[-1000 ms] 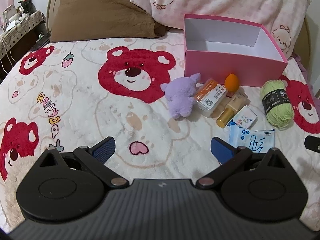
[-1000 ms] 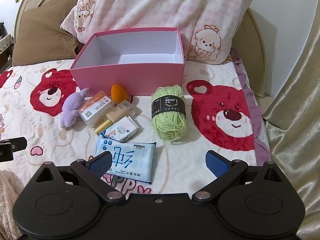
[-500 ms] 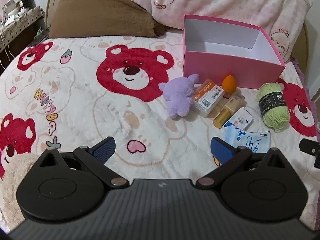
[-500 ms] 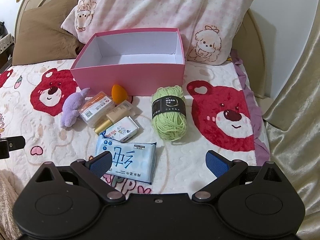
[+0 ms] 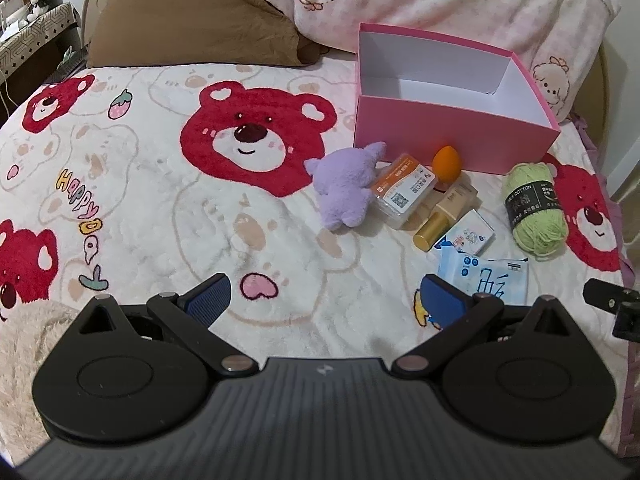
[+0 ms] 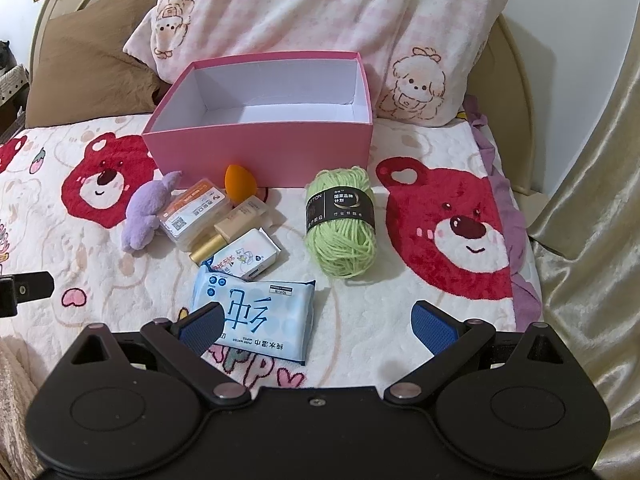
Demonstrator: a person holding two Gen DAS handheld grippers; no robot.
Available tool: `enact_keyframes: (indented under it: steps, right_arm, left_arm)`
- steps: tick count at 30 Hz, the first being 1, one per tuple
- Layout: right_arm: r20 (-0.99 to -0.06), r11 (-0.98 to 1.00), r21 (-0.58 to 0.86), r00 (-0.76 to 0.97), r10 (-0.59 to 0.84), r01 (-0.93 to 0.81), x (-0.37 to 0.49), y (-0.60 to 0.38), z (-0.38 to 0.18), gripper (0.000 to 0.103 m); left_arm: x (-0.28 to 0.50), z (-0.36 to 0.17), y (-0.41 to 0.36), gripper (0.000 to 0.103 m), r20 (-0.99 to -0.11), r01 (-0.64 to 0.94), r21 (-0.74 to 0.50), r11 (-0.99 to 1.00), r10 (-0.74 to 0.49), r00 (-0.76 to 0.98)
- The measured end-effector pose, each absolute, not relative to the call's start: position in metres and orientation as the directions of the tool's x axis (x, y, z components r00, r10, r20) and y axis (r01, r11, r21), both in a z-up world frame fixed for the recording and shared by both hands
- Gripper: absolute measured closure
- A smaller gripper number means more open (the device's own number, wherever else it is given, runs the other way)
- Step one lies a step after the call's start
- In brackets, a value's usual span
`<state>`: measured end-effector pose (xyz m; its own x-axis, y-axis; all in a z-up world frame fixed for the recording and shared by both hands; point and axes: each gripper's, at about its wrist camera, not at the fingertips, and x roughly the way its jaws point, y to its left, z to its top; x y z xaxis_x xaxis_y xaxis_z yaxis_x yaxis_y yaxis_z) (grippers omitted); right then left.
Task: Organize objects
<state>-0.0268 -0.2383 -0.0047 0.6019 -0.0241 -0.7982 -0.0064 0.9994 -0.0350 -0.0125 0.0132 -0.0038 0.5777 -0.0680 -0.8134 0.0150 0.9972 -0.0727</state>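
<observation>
An empty pink box (image 6: 260, 152) (image 5: 452, 144) stands on the bed in front of the pillows. Before it lie a purple plush toy (image 6: 146, 216) (image 5: 344, 192), an orange-labelled clear case (image 6: 192, 212) (image 5: 404, 190), an orange makeup sponge (image 6: 237, 177) (image 5: 447, 163), a beige bottle with a gold cap (image 6: 228, 232) (image 5: 444, 212), a small white carton (image 6: 246, 260) (image 5: 468, 238), a blue wipes pack (image 6: 256, 316) (image 5: 486, 276) and a green yarn ball (image 6: 342, 220) (image 5: 534, 208). My left gripper (image 5: 326, 300) is open and empty. My right gripper (image 6: 318, 326) is open and empty, its left finger over the wipes pack.
A pink patterned pillow (image 6: 320, 16) and a brown pillow (image 5: 192, 16) lean at the headboard behind the box. A bear-print blanket (image 5: 160, 184) covers the bed. A gold curtain (image 6: 592, 200) hangs at the right of the bed. A cluttered shelf (image 5: 32, 36) stands at far left.
My left gripper has drawn back a little, so the objects look smaller and shifted left. My right gripper has barely moved. Both stay open.
</observation>
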Motion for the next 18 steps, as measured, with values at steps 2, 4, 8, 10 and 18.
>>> enact_keyframes:
  steps: [2, 4, 8, 10, 18]
  right_arm:
    - [-0.797, 0.999, -0.035, 0.603, -0.024, -0.006, -0.0274, -0.2385, -0.0043, 0.002]
    - [-0.797, 0.999, -0.035, 0.604, -0.025, -0.004, -0.0275, -0.2393, -0.0040, 0.002]
    - [-0.797, 0.999, -0.034, 0.604, -0.026, -0.003, -0.0274, -0.2396, -0.0038, 0.002]
    - [-0.799, 1.000, -0.031, 0.600, -0.025, 0.000, -0.0264, -0.2410, -0.0049, 0.002]
    - [-0.802, 1.000, -0.028, 0.597, -0.025, 0.004, -0.0264, -0.2426, -0.0060, 0.002]
  left_arm:
    - [-0.0130, -0.0035, 0.0126, 0.001, -0.813, 0.021, -0.072, 0.997, -0.071, 0.578]
    - [-0.0142, -0.0025, 0.0119, 0.002, -0.809, 0.025, -0.076, 0.997, -0.076, 0.582]
    - [-0.0152, -0.0010, 0.0094, 0.001, -0.807, 0.021, -0.055, 0.998, -0.057, 0.588]
    - [-0.0155, -0.0012, 0.0082, 0.001, -0.805, 0.021, -0.039, 0.999, -0.044, 0.592]
    - [-0.0169, 0.0000, 0.0075, 0.001, -0.800, 0.025, -0.044, 0.999, -0.050, 0.598]
